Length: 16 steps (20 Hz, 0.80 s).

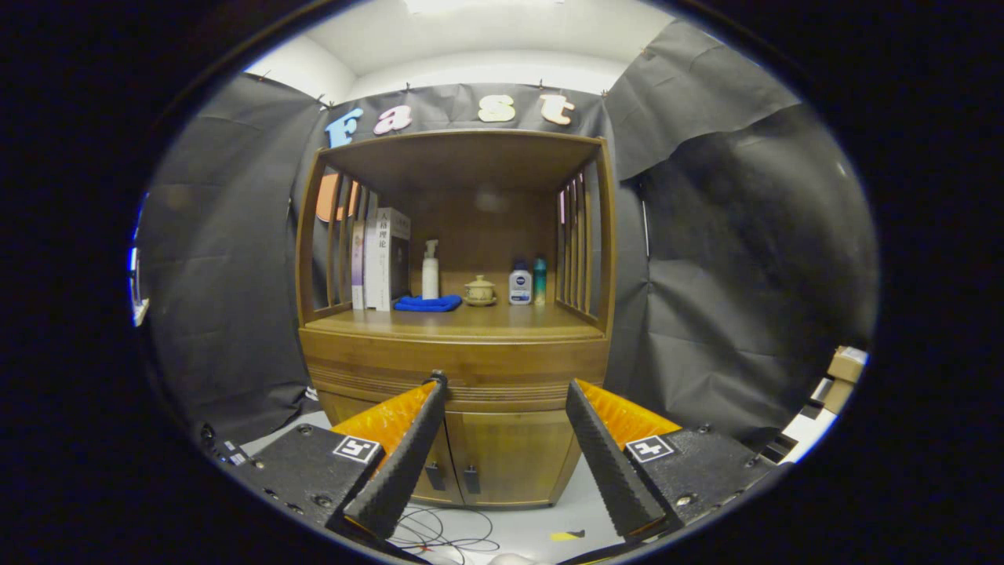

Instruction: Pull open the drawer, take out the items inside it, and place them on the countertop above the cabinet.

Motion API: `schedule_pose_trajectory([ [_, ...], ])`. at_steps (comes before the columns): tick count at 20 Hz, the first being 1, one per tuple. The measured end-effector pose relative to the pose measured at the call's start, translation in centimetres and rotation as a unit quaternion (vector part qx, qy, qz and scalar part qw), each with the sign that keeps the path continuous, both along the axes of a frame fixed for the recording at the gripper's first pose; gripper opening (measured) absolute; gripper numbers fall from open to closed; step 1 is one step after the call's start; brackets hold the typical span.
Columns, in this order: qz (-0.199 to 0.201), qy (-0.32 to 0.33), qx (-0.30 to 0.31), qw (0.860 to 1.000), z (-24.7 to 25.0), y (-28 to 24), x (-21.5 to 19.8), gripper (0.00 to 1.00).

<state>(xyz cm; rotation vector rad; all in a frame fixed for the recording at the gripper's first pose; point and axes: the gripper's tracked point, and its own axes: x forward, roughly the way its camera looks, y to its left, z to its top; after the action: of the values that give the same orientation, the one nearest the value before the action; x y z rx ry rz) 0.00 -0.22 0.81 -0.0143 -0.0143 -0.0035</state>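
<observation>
Wooden drawer (455, 369) under cabinet (455, 314) countertop, still closed; probably stiff, likely hooked beneath its ridged lower edge; gripper (502, 384) apart, empty.

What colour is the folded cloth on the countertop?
Blue; the cloth shows best in the gripper view.

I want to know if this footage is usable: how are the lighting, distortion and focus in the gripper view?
In the gripper view, light comes from overhead; the cabinet countertop is well lit, its upper back panel shadowed. Fisheye distortion bows the cabinet's sides outward. The books and spray bottle look fairly sharp; no strong glare. The open gripper fingers hold nothing.
</observation>
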Motion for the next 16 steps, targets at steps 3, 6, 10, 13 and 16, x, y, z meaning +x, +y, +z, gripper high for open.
schedule_pose_trajectory([
  [3, 0.004, -0.001, -0.004, 1.0, 0.3, 0.6, 1.2, 0.99],
  [6, 0.016, -0.002, -0.009, 1.0, 0.5, 2.2, 3.3, 0.99],
  [10, 0.036, 0.0, -0.014, 0.999, -0.2, 5.4, 7.4, 0.99],
  [13, 0.055, 0.01, -0.021, 0.998, -1.4, 8.0, 11.1, 0.99],
  [16, 0.057, 0.028, -0.017, 0.998, -3.2, 9.2, 15.0, 0.99],
])
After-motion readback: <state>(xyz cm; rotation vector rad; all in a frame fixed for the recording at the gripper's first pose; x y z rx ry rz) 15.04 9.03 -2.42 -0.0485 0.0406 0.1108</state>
